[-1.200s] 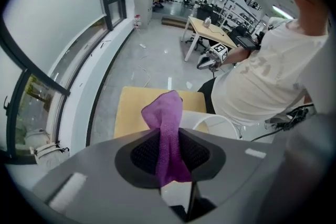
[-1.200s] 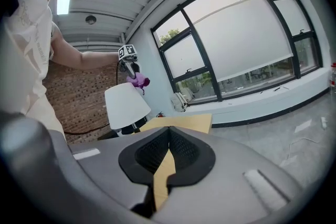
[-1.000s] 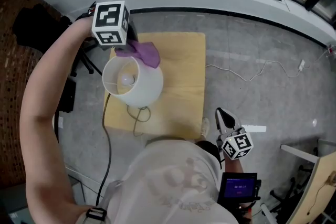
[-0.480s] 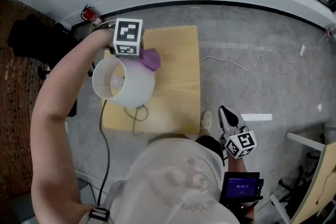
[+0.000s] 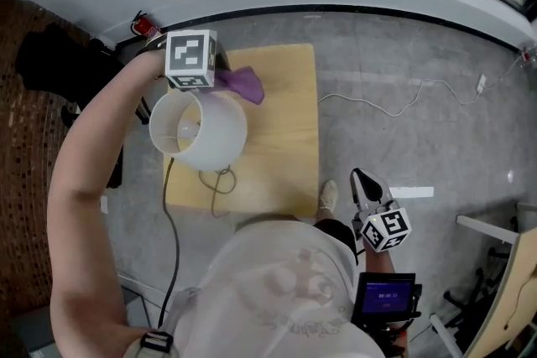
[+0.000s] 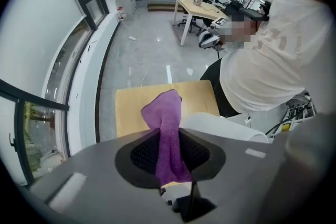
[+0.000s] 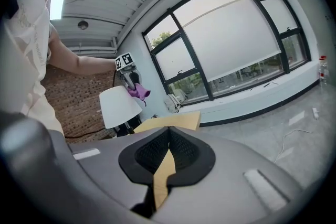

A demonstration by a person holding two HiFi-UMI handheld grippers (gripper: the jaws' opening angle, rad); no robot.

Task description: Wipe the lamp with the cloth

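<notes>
Left gripper (image 6: 169, 135) pointed down, jaws clamped on the purple cloth (image 6: 164, 113). Cloth hung just beside the top rim of the white lamp (image 5: 201, 130). Lamp stood on the wooden table (image 5: 289, 155). Right gripper (image 7: 169, 131) was closed and empty, well apart from the lamp.

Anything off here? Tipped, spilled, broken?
Nothing stands out. The lamp stands upright on the wooden table, its shade intact. The purple cloth is clamped in the left gripper beside the shade's rim. The right gripper is shut and empty, away from the table.
</notes>
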